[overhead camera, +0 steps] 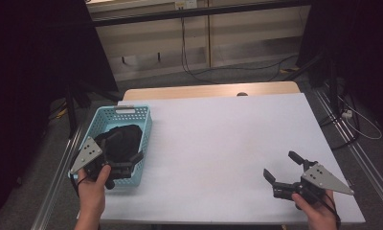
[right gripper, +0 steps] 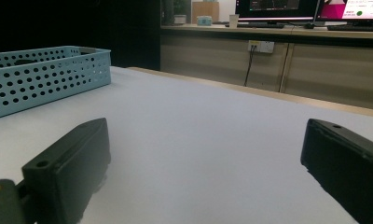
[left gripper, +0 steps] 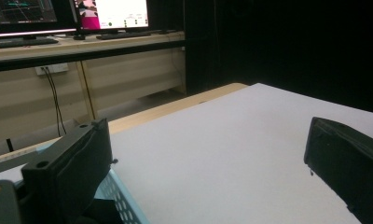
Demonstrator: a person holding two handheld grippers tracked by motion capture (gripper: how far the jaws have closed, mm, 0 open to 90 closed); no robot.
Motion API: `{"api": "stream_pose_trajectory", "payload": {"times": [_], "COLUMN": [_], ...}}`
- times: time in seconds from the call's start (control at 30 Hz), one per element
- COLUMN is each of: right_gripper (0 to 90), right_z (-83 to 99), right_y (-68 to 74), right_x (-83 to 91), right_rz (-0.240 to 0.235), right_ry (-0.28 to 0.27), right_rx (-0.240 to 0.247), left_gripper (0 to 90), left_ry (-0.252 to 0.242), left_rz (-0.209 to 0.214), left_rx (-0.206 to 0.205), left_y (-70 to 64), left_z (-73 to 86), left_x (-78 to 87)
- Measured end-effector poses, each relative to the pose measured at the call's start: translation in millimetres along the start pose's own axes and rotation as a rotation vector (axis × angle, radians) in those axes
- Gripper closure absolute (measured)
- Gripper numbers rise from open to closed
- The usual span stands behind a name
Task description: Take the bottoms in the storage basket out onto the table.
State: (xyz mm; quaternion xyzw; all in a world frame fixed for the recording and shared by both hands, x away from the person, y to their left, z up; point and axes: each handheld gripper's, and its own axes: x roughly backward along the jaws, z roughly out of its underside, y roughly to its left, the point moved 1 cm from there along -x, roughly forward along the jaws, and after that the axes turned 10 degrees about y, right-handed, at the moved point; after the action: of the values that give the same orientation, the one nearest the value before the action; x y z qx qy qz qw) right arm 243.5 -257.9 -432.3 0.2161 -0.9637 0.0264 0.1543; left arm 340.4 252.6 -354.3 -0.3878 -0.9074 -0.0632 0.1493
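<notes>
Black cloth lies bundled inside the light blue perforated basket, which sits at the left edge of the white table. The left gripper hovers over the near end of the basket, just at the near edge of the cloth, its jaws spread wide with nothing between them. Whether its tips touch the fabric cannot be told, since the dark jaws merge with the dark cloth in the high view. In the left gripper view only a corner of the basket appears low between the jaws, cut off by the frame. The right gripper is well apart, low over the near right of the table, jaws also wide and empty. The right gripper view shows the basket far off to its left.
</notes>
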Motion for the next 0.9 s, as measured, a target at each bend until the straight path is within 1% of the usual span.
{"api": "stream_pose_trajectory", "payload": {"times": [0.1, 0.2, 0.27, 0.4, 0.47, 0.57, 0.6, 0.63, 0.7, 0.8, 0.87, 0.9], "right_gripper": [0.4, 0.4, 0.4, 0.4, 0.4, 0.4, 0.4, 0.4, 0.4, 0.4, 0.4, 0.4], "right_z": [-0.5, 1.1, 1.8, 1.0, 0.2, 1.3, 2.3, 2.8, 3.5, 4.2, 4.7, 4.6], "right_y": [0.2, -0.1, -0.9, -1.9, -2.4, -1.8, -1.7, -1.2, -1.0, -1.4, -2.2, -2.7], "right_x": [0.3, -1.1, -0.8, -0.5, -1.9, -3.3, -2.9, -2.4, 0.1, 3.9, 5.6, 7.4], "right_rz": [-0.001, -0.009, -0.014, -0.015, -0.016, -0.017, -0.021, -0.022, -0.026, -0.026, -0.02, -0.013], "right_ry": [-0.005, 0.005, 0.007, 0.005, 0.005, 0.012, 0.016, 0.019, 0.018, 0.014, 0.016, 0.013], "right_rx": [0.0, 0.01, 0.003, 0.001, 0.009, 0.013, 0.018, 0.012, 0.013, 0.011, 0.006, 0.005], "left_gripper": [0.8, 0.8, 0.8, 0.8, 0.9, 0.9, 0.9, 0.9, 0.9, 0.9, 1.0, 1.0], "left_ry": [0.01, 0.012, 0.011, 0.037, 0.049, 0.054, 0.058, 0.069, 0.076, 0.083, 0.094, 0.109], "left_rz": [-0.009, -0.02, -0.023, -0.042, -0.043, -0.051, -0.06, -0.066, -0.075, -0.09, -0.099, -0.103], "left_rx": [0.003, 0.005, 0.012, 0.014, 0.013, 0.032, 0.033, 0.031, 0.047, 0.055, 0.057, 0.051], "left_y": [8.5, 17.7, 23.5, 35.7, 41.2, 51.0, 54.8, 58.8, 66.4, 77.1, 83.3, 89.5], "left_z": [-3.3, -7.1, -9.3, -11.6, -12.7, -13.5, -13.7, -13.8, -13.8, -14.4, -14.3, -13.2], "left_x": [0.2, 0.3, -0.6, -4.9, -7.5, -10.3, -11.0, -11.8, -14.1, -17.8, -21.7, -25.4]}}
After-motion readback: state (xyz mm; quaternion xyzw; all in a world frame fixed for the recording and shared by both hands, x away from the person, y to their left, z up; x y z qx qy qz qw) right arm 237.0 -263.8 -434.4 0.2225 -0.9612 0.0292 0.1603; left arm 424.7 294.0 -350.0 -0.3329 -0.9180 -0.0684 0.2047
